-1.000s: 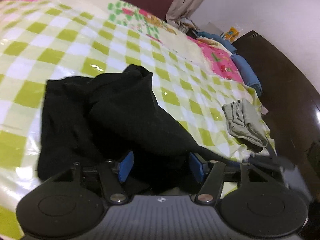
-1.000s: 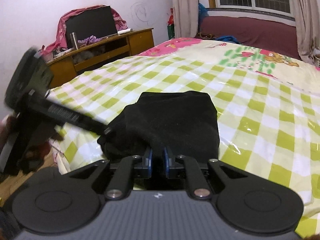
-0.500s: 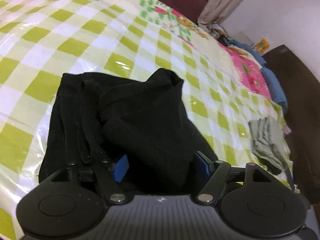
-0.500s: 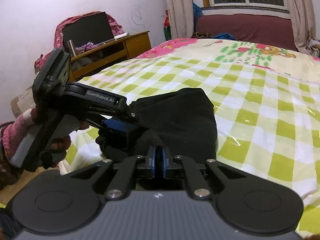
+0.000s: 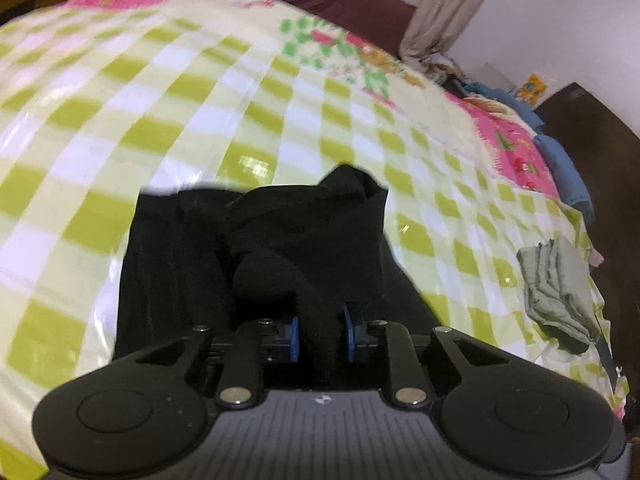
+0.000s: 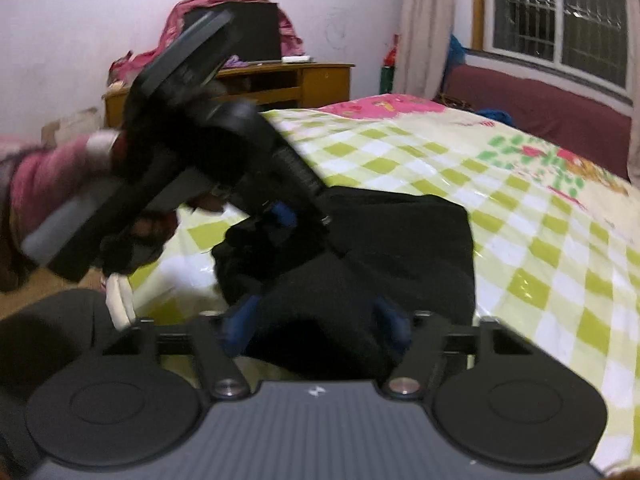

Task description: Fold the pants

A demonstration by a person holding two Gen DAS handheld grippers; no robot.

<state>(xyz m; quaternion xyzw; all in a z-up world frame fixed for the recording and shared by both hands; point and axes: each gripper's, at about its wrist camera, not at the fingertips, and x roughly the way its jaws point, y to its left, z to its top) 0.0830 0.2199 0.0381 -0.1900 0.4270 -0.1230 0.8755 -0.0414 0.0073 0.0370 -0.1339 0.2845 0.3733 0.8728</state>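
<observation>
The left tongs [image 5: 319, 338] have clamped a fold of the black pants [image 5: 256, 240]; the right tongs [image 6: 316, 326] now gape, pads blurred.

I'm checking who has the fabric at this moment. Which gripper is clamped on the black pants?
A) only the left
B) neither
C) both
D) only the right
A: in the left wrist view the left gripper pinches a fold of the black pants between its blue pads, while the right gripper stands wide open around the cloth.
</observation>
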